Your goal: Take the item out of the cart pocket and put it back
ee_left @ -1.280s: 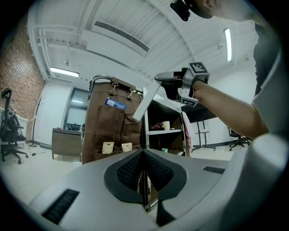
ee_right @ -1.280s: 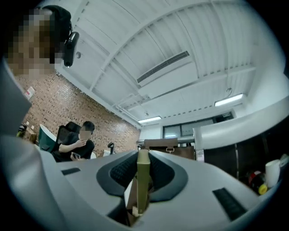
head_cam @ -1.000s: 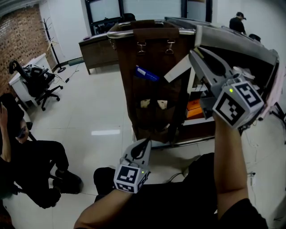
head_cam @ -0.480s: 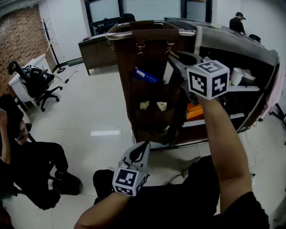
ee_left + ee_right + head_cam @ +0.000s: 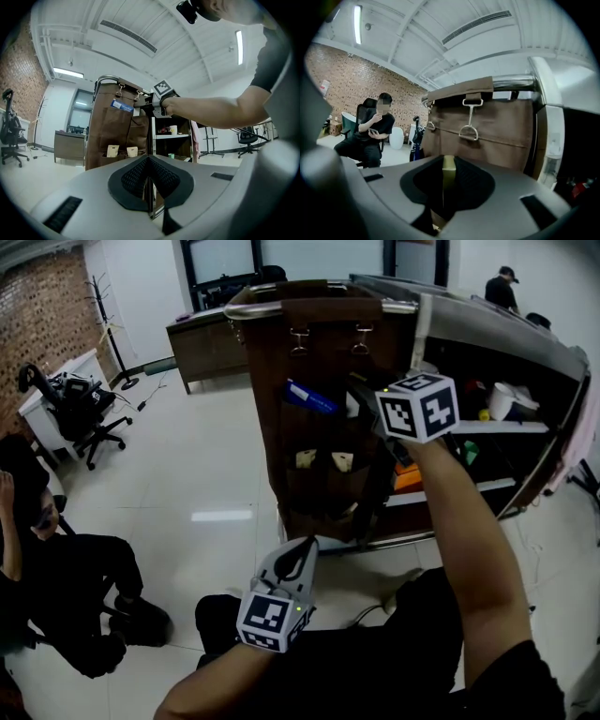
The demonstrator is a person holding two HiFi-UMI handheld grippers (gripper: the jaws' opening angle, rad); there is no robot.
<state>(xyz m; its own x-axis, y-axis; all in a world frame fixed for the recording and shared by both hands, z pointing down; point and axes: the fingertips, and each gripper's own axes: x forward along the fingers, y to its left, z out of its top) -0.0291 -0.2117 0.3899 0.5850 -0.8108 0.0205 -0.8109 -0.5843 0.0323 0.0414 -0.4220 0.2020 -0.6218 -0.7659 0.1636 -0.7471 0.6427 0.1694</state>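
A brown fabric organiser (image 5: 319, 427) with pockets hangs on the end of the cart (image 5: 487, 334). My right gripper (image 5: 362, 397) is up against its upper pockets, beside a blue item (image 5: 309, 397) that sticks out of one pocket. It is shut on a flat pale packet (image 5: 448, 169), seen edge-on between the pads. In the head view the gripper's marker cube mostly hides the packet. Two small cream packets (image 5: 322, 459) sit in lower pockets. My left gripper (image 5: 301, 554) hangs low near my body with the jaws shut and empty.
The cart's shelves (image 5: 506, 427) hold a white cup (image 5: 502, 399) and orange items (image 5: 410, 470). A person sits on the floor side at left (image 5: 56, 587). An office chair (image 5: 80, 413) and a desk (image 5: 206, 348) stand farther back.
My right gripper has swung from the upper right, down and left to the organiser's upper pockets with the packet in it. The left gripper has stayed put.
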